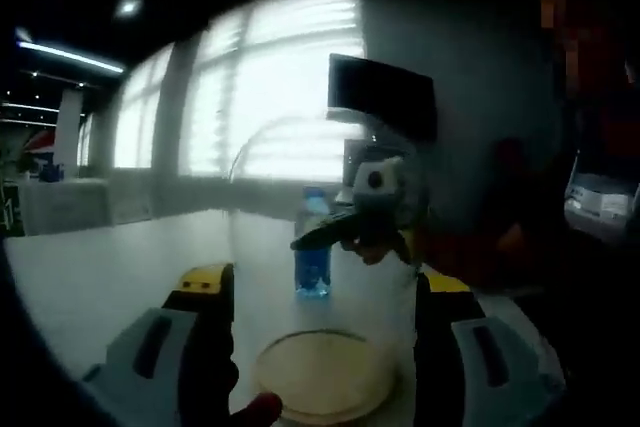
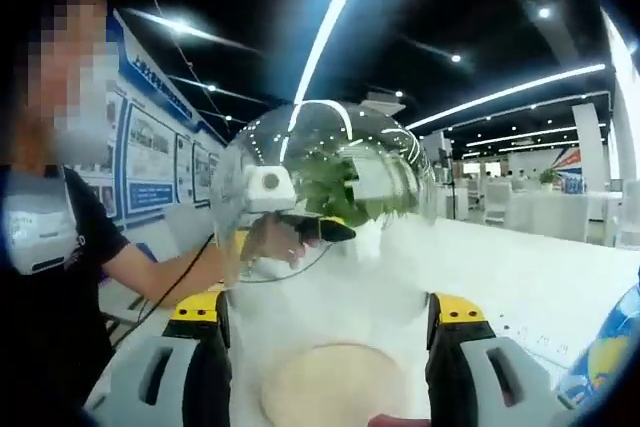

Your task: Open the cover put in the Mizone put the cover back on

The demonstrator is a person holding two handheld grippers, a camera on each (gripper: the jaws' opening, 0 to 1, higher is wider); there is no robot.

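The plate (image 1: pixel 325 377) is lying on the white table (image 1: pixel 100 267), and everything else is placed around it. In the left gripper view, the left gripper (image 1: pixel 322 347) is standing with its jaws spread wide, one on each side of the plate, gripping nothing. A clear dome cover (image 1: pixel 320 217) is hanging above the plate, lifted off it. Beyond the plate, farther along the table, a blue Mizone bottle (image 1: pixel 312 247) is standing upright. The right gripper (image 1: pixel 360 222) is showing through the dome, just above the bottle; whether it is pinching the dome, I cannot tell.

In the right gripper view, the right gripper (image 2: pixel 325 357) is likewise straddling the plate (image 2: pixel 335 387) with jaws apart. The dome (image 2: pixel 330 187) is floating above the plate, reflecting ceiling lights. The left gripper (image 2: pixel 290 217) is sitting at the dome's near-left edge, apparently holding it, with a person's arm (image 2: pixel 160 272) reaching to it.
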